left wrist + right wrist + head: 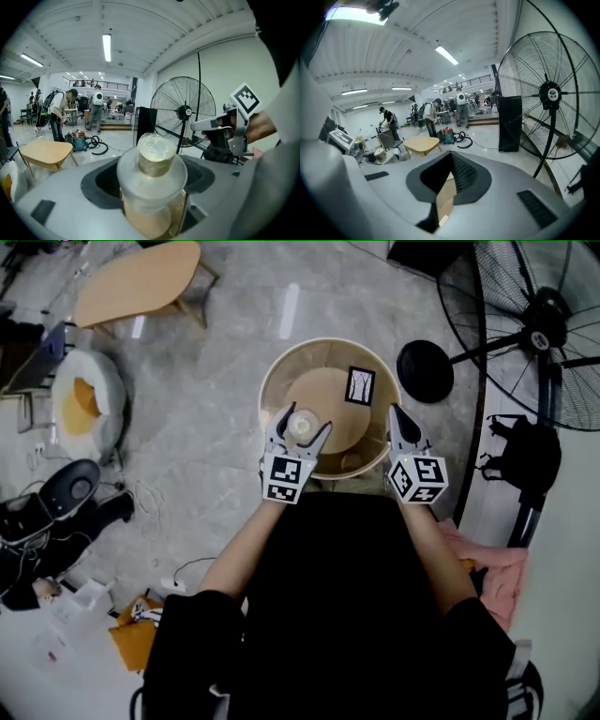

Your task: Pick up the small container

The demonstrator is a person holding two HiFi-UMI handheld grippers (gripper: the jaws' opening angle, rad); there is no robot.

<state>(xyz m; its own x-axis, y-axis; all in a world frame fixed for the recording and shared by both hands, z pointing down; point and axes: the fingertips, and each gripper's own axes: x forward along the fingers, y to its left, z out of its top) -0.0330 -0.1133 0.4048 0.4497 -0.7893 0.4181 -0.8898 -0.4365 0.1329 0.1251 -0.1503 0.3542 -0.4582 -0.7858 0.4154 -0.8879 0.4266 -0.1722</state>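
The small container (302,422) is a clear jar with a pale lid and a yellowish cap. It hangs over the near left part of the round wooden table (274,381). My left gripper (304,428) is shut on it, one jaw at each side. In the left gripper view the small container (156,165) fills the gap between the jaws of the left gripper (152,190). My right gripper (397,420) hovers at the table's right rim, shut and holding nothing. It also shows as the right gripper (195,125) and, closer, the right gripper (450,155).
A small framed tree picture (360,385) stands on the table's raised centre. A large floor fan (537,326) and its black round base (425,371) stand to the right, with a black bag (521,457) below. An oval wooden table (141,282) is far left.
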